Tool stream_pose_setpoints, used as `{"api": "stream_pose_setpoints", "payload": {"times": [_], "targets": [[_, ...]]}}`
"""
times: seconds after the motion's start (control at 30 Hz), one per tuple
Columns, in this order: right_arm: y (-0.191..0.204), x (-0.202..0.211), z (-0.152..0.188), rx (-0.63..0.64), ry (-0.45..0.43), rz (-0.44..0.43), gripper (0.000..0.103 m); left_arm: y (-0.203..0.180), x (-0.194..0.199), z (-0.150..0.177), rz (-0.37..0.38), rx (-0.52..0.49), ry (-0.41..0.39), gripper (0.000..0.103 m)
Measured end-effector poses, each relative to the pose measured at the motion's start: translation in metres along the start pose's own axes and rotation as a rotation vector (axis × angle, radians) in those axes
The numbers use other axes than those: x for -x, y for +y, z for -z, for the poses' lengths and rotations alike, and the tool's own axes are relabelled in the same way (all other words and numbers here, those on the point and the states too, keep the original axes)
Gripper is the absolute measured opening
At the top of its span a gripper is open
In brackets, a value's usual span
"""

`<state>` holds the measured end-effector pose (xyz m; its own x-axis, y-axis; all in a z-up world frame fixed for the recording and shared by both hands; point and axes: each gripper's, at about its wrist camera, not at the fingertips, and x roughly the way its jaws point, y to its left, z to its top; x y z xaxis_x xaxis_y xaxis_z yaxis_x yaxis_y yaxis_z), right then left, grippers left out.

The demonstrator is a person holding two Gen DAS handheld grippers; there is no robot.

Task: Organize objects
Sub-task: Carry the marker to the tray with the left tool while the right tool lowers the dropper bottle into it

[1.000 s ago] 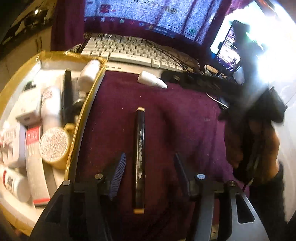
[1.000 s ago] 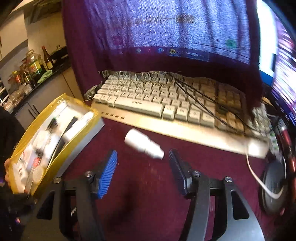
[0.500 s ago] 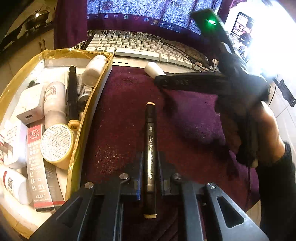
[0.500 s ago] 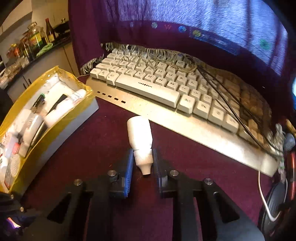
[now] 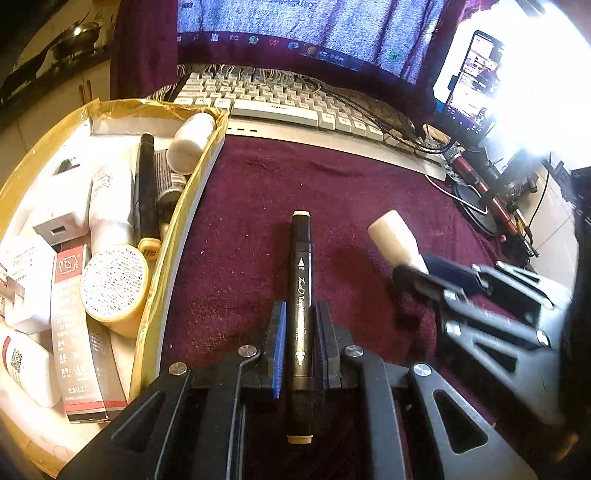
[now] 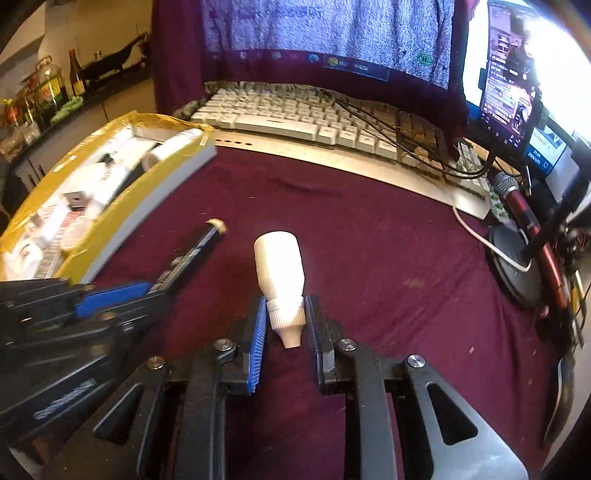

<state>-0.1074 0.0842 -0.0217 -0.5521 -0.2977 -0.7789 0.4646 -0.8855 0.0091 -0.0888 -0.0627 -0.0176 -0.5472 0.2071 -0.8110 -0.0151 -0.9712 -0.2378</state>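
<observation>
Left gripper [image 5: 299, 328]: clamped on black marker [image 5: 301, 280], mid-cloth. Right gripper [image 6: 284, 328]: clamped on white bottle [image 6: 279, 269] at its neck. Yellow-edged box [image 5: 177, 221] at cloth's left edge; contents legible only from left wrist.

Table cloth [image 5: 258, 206]: deep maroon, plain, flecked with pale lint.
Marker [image 5: 301, 295]: black barrel, white lettering, tan caps at both ends.
Small bottle [image 6: 279, 266]: plain white, ribbed white cap.
Left gripper [image 5: 300, 339]: black frame, one blue ribbed pad, one black.
Right gripper [image 6: 284, 332]: black frame, likewise one blue pad, one black.
Box [image 5: 177, 221], at the cloth's left edge: yellow-gold rim, grey outer wall, white interior.
Round tin [image 5: 114, 286] in the box: yellow side, white lid with fine dark print.
Carton [image 5: 74, 332] beside it: grey with red bands.
Keyboard [image 5: 280, 107], far edge: white keys, silver base.
Hanging cloth [image 6: 325, 33] behind: blue-white speckle, maroon border.
</observation>
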Motion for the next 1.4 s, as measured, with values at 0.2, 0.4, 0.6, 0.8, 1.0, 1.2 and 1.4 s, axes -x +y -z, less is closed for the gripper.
{"api": "stream_pose_setpoints", "payload": {"times": [0.2,0.4,0.6,0.8,1.0,1.2,1.4], "targets": [[0.005,0.010,0.005,-0.093,-0.028,-0.153,0.018,0.016,0.016,0.008,0.159,0.083,0.005,0.013],[0.018,0.017,0.009,-0.118,-0.036,-0.205,0.018,0.039,0.043,0.012,0.193,0.146,-0.054,0.013],[0.038,0.023,0.008,-0.090,-0.039,-0.267,0.019,0.063,0.063,0.016,0.198,0.190,-0.081,0.013],[0.062,0.027,0.001,-0.038,-0.046,-0.303,0.019,0.093,0.081,0.018,0.171,0.247,-0.093,0.013],[0.080,0.021,-0.013,0.007,-0.040,-0.307,0.019,0.113,0.094,0.014,0.160,0.287,-0.129,0.013],[0.100,0.002,-0.038,0.027,-0.013,-0.325,0.019,0.133,0.095,-0.002,0.121,0.323,-0.140,0.013],[0.117,-0.020,-0.057,0.036,0.021,-0.324,0.019,0.152,0.087,-0.028,0.102,0.336,-0.131,0.013]]}}
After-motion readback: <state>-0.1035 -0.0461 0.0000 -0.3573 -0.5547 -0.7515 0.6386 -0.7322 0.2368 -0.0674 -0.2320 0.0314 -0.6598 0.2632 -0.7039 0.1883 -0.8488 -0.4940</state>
